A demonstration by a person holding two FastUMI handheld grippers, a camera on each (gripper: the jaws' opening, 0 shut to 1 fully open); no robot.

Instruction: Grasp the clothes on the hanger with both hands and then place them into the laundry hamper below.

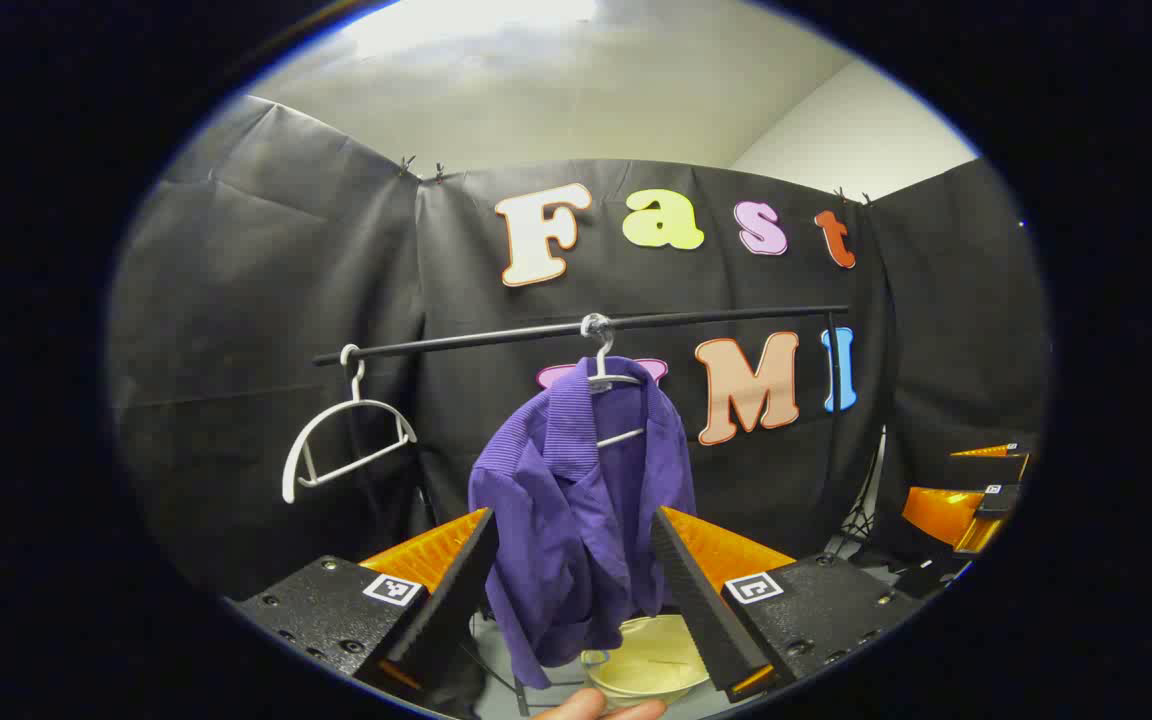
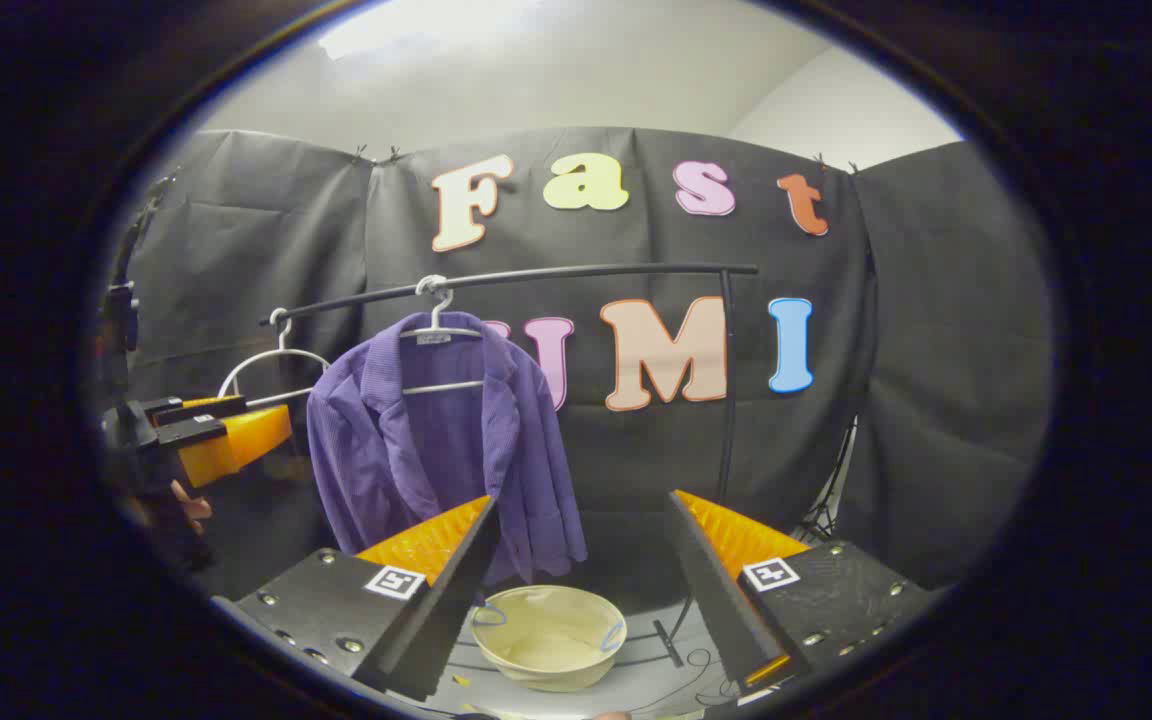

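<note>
The purple shirt point(image 1: 576, 510) was hung on a white hanger point(image 1: 608, 380) above the hamper point(image 2: 548, 632), ungrasped. The left gripper point(image 1: 576, 590) and right gripper point(image 2: 581, 580) were held apart; each shoulder was best clamped before lifting clear

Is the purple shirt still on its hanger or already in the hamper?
On the hanger: the purple shirt hangs from the rail, above the hamper.
</note>
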